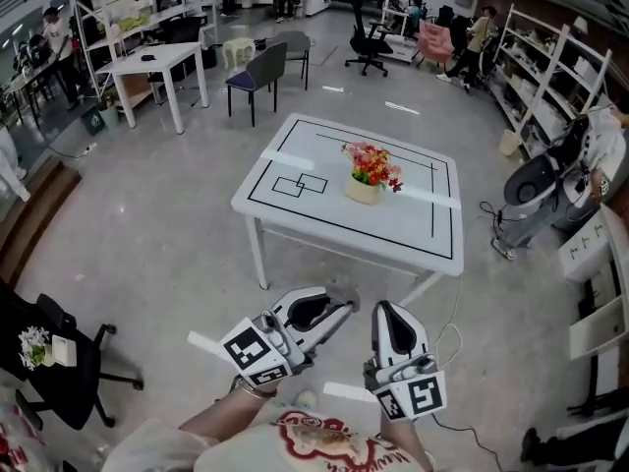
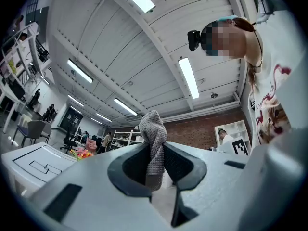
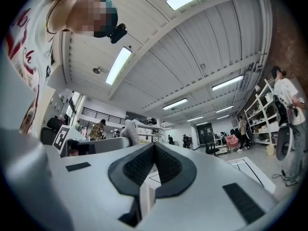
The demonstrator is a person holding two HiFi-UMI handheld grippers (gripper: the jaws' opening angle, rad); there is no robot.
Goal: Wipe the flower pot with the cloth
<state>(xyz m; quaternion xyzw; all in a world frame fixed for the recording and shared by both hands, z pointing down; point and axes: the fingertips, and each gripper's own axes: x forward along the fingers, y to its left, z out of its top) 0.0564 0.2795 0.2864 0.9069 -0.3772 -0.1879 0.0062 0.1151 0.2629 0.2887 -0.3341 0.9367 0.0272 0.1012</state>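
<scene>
In an open workshop, a person holds two grippers side by side above the grey floor, short of the near edge of a white table. The left gripper has its jaws clamped on a grey knitted cloth, which is pinched between the dark pads with a bunched end sticking up past the tips. The right gripper, just beside it, has its jaws fully together with nothing between them, as the right gripper view shows.

The flower pot, pale and filled with red, orange and pink flowers, stands near the middle of the tabletop among black marked lines. It is well apart from both grippers, ahead of them and slightly to the left gripper's right in the head view. Neither the cloth nor either gripper touches it.
</scene>
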